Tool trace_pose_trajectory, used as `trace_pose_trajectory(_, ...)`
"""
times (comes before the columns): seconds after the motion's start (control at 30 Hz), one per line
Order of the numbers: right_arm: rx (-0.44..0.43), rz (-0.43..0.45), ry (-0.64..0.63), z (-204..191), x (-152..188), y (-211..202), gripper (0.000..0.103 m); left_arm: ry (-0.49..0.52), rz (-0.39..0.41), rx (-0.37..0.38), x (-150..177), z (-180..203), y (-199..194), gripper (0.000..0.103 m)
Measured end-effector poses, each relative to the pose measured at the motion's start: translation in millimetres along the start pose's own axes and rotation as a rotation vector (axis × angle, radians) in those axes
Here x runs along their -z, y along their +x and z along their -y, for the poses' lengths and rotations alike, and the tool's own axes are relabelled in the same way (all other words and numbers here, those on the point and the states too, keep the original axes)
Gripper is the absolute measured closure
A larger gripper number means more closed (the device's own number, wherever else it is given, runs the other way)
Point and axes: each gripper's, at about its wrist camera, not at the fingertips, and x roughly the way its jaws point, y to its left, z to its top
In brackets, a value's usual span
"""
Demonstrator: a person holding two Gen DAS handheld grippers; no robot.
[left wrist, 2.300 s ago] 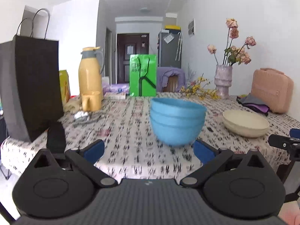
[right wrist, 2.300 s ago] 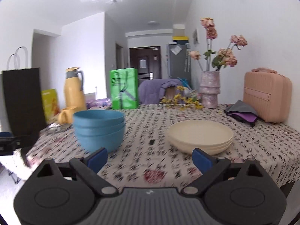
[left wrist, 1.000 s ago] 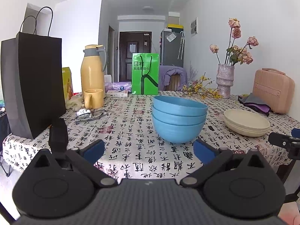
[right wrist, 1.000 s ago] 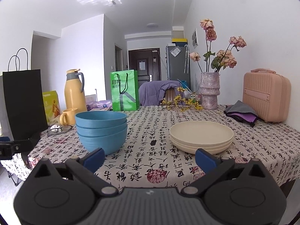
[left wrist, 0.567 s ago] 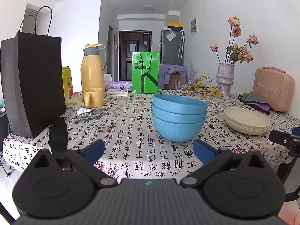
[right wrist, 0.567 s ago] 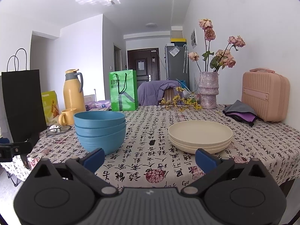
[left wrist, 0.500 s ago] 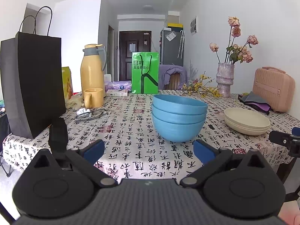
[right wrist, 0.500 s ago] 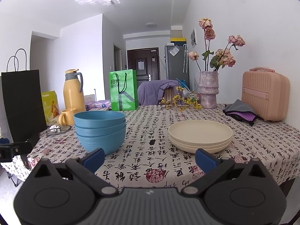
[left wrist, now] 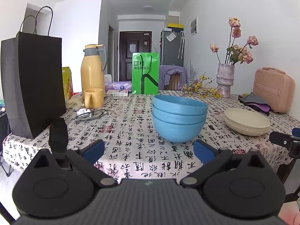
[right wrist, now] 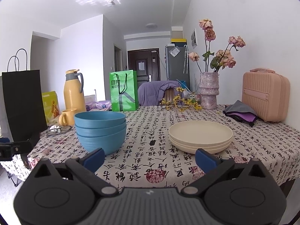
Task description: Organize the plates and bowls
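Note:
Three blue bowls [left wrist: 179,119] [right wrist: 101,129] sit nested in one stack on the patterned tablecloth. To their right lie three cream plates [left wrist: 246,121] [right wrist: 200,136], also stacked. My left gripper [left wrist: 149,150] hovers open at the table's near edge, just short of the bowls, with nothing between its blue fingers. In the right wrist view my right gripper [right wrist: 150,158] is open too, empty, pointing between the bowls and the plates. Each gripper's tip shows at the edge of the other's view.
A black paper bag [left wrist: 32,91] stands at the near left corner. Behind it are a yellow flask [left wrist: 92,71], a yellow mug [left wrist: 93,98], glasses [left wrist: 90,113] and a green bag [left wrist: 145,73]. A vase of flowers [left wrist: 225,80], a folded cloth [right wrist: 240,112] and a pink case [right wrist: 266,97] line the right side.
Both views have steadied after a blurred shift and are almost still over the last second. Bowls and plates have not moved, and both grippers stay open.

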Motion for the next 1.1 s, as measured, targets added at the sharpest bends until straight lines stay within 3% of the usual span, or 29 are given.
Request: trace_pose_trajectory(1.1, -0.005, 0.057, -0.035, -7, -8, -8, 0.000, -0.010, 0.033, 0.005, -9, -2, -5, 0.000)
